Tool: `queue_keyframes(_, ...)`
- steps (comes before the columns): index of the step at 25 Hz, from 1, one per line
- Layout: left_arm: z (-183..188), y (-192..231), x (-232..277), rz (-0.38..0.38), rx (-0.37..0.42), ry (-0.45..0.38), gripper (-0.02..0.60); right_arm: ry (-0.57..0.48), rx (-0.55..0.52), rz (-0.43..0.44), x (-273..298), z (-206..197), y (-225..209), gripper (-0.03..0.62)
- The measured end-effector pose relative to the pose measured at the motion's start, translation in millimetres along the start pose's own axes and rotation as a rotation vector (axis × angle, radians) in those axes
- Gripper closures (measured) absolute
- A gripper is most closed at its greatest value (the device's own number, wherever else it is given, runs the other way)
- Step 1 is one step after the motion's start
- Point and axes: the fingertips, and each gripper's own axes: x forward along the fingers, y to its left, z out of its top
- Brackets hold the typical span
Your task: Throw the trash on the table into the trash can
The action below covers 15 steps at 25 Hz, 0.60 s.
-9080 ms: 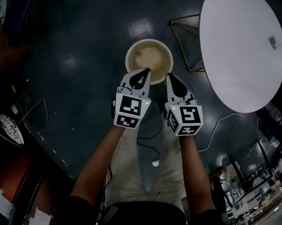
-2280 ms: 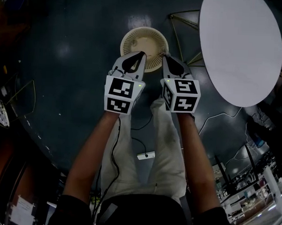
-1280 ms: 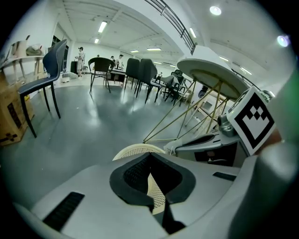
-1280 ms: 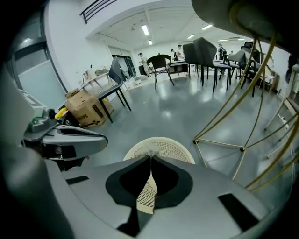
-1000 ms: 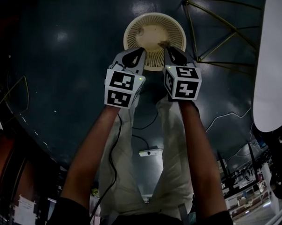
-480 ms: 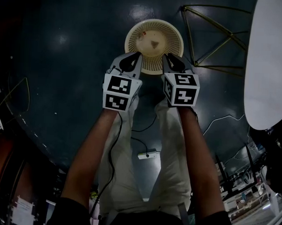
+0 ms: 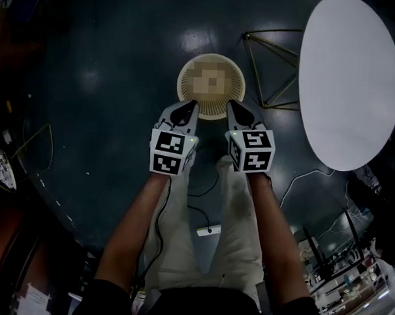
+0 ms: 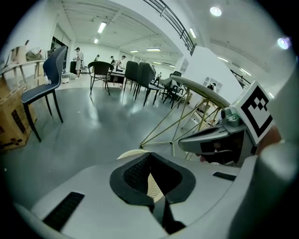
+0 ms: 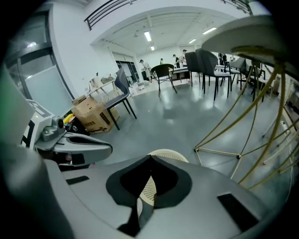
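Head view: both arms reach forward, left gripper [image 7: 194,105] and right gripper [image 7: 231,104] side by side, angled down at the near rim of the trash can [image 7: 185,72] on the floor left of the table [image 7: 351,82].
Left gripper view: jaws pressed together, empty.
Right gripper view: jaws just closed, nothing between them.

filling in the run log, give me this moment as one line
left gripper: shut, empty | right gripper: just closed, empty | both aimed down at trash can | table: bare in head view
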Motion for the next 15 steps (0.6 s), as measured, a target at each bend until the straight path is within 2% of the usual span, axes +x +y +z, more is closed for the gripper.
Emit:
queue_keyframes(8, 74, -41, -59, -0.017, 0.058, -0.054, 0.566, -0.109, -0.012, 0.017, -86, 75, 23, 0.574)
queue_keyframes(15, 146, -88, -125, -0.027, 0.07, -0.125, 0.566, -0.194, 0.003, 0.034, -179, 132, 36, 0.574)
